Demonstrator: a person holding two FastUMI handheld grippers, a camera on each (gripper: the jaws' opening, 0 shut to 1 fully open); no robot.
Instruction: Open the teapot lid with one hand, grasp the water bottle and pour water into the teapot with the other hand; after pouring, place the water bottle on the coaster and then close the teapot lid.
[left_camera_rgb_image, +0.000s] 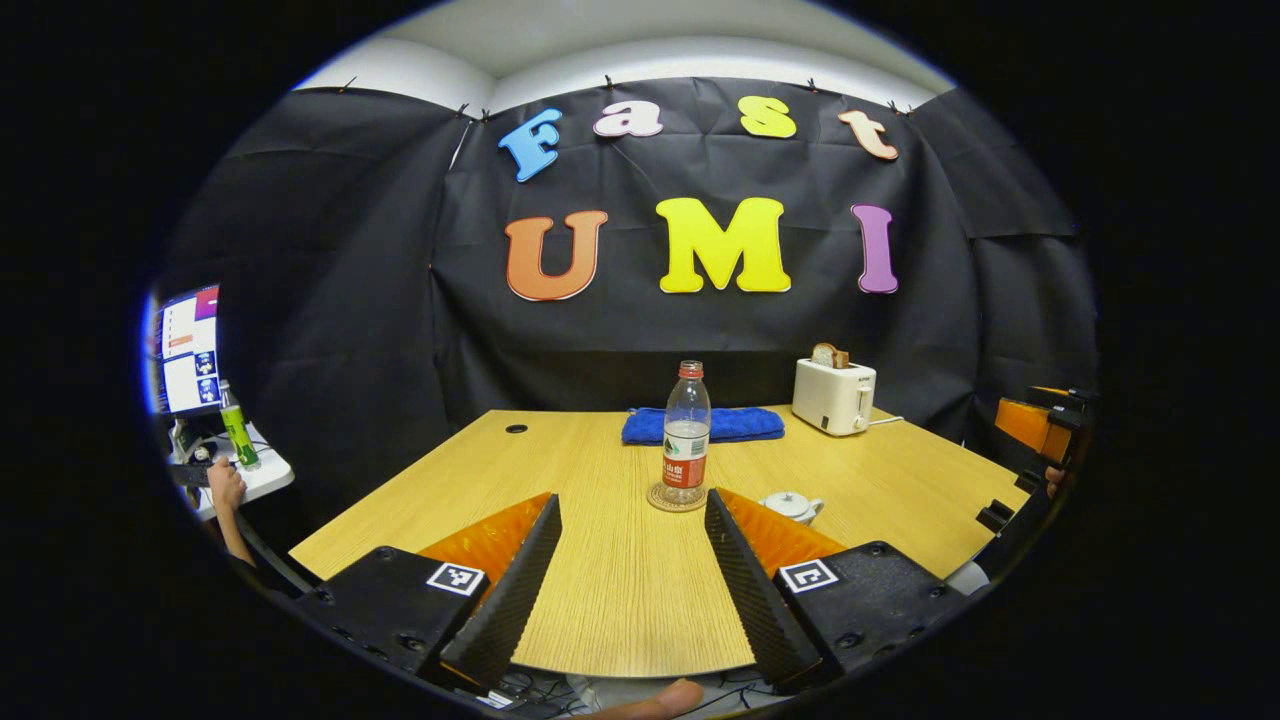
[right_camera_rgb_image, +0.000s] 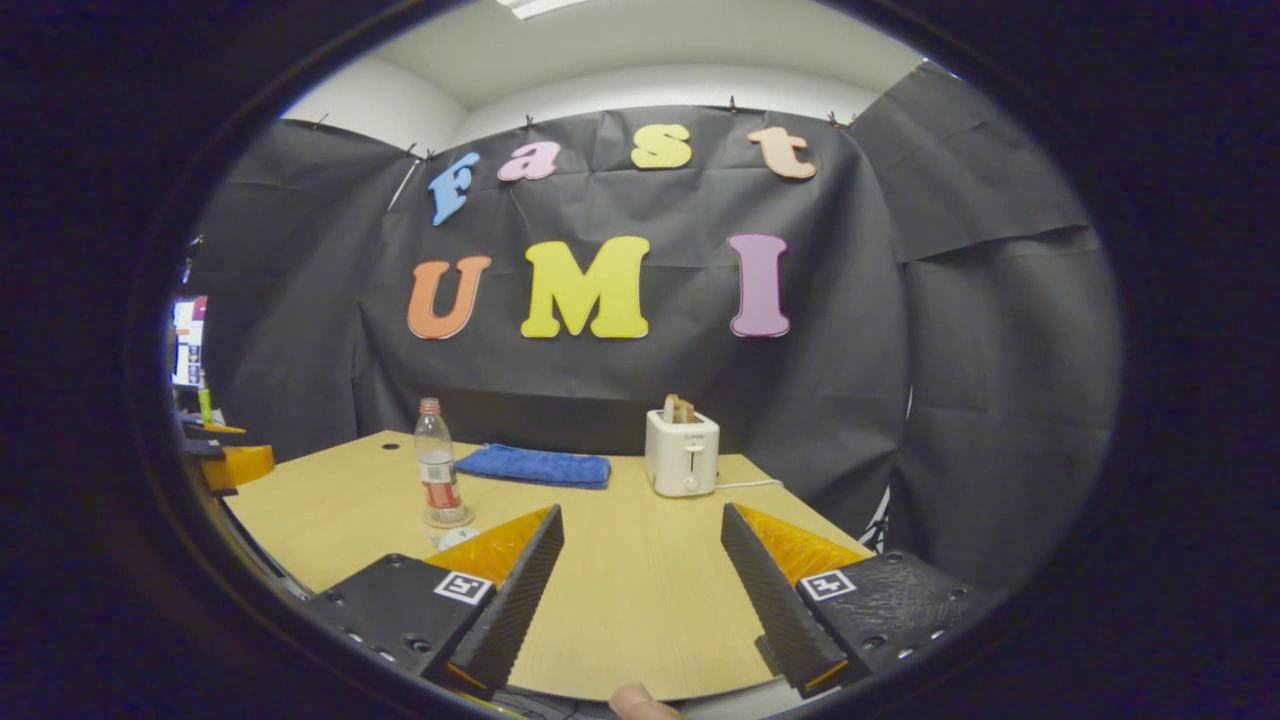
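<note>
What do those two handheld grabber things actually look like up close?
Each one has a pair of long wedge-shaped jaws with ribbed inner faces, backed by orange panels and fixed to chunky black blocks. Every block carries a small square black-and-white marker and a few screws. The left gripper and the right gripper look alike. The right one's orange and black body also shows at the edge of the left gripper view.
</note>
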